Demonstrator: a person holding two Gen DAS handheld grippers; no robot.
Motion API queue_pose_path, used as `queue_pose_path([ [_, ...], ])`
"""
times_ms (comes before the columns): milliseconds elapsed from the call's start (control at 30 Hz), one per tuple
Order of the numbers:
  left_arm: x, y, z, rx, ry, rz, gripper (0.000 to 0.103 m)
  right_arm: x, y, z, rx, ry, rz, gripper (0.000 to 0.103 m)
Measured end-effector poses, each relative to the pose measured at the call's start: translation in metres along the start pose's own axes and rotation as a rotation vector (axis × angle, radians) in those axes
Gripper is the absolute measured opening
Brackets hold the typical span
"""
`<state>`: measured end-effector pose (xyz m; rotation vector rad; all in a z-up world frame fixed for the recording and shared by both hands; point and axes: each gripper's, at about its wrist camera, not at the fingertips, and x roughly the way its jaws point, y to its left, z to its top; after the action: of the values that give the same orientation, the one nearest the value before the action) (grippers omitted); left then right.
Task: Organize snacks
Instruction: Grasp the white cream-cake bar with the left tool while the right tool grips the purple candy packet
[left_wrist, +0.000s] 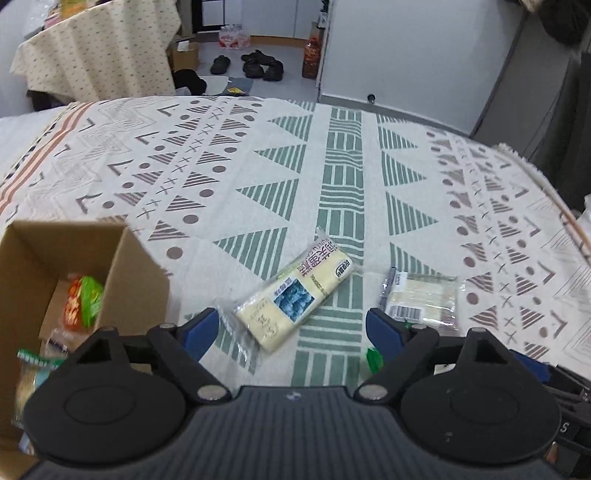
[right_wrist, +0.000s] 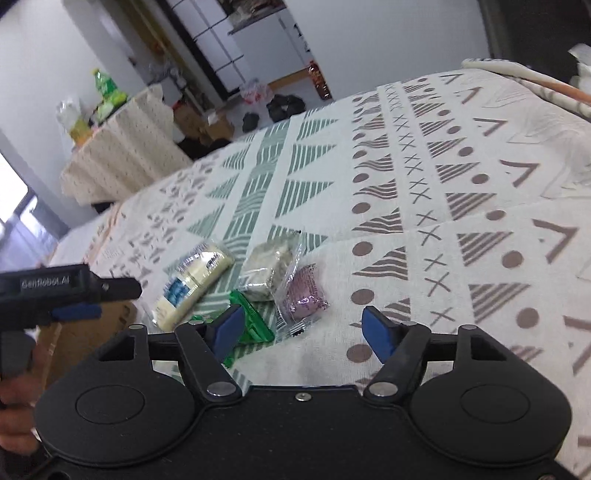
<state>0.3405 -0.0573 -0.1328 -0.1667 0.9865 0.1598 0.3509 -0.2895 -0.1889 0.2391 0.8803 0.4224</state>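
A pale yellow cake packet (left_wrist: 295, 295) lies on the patterned cloth, just ahead of my open left gripper (left_wrist: 291, 328); it also shows in the right wrist view (right_wrist: 192, 284). A clear wafer packet (left_wrist: 421, 299) lies to its right, seen too in the right wrist view (right_wrist: 266, 269). A purple wrapped snack (right_wrist: 304, 295) and a green packet (right_wrist: 251, 325) lie in front of my open right gripper (right_wrist: 301, 328). An open cardboard box (left_wrist: 122, 280) at the left holds an orange-green snack (left_wrist: 83, 301) and other packets. The left gripper shows at the left of the right wrist view (right_wrist: 77, 312).
The patterned cloth (left_wrist: 332, 166) covers a wide surface with a far edge. Beyond it are a cloth-draped table (left_wrist: 99, 51), shoes (left_wrist: 258, 64) on the floor and a small cardboard box (left_wrist: 184, 55).
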Motion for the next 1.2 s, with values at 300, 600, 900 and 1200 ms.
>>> queue_pose_path([
  [300, 0.043, -0.010, 0.011, 0.077, 0.044, 0.015, 0.087, 0.034, 0.010, 0.000, -0.100, 0.042, -0.015, 0.065],
  [600, 0.074, -0.007, 0.011, 0.051, 0.090, 0.045, 0.083, 0.044, 0.012, 0.001, -0.137, 0.021, -0.013, 0.065],
  [900, 0.081, -0.015, 0.006, 0.063, 0.132, 0.037, 0.061, 0.051, 0.020, -0.002, -0.206, 0.014, -0.036, 0.062],
  [1200, 0.049, -0.021, -0.008, -0.016, 0.144, 0.003, 0.035, 0.041, 0.020, 0.001, -0.211, 0.056, -0.036, 0.039],
])
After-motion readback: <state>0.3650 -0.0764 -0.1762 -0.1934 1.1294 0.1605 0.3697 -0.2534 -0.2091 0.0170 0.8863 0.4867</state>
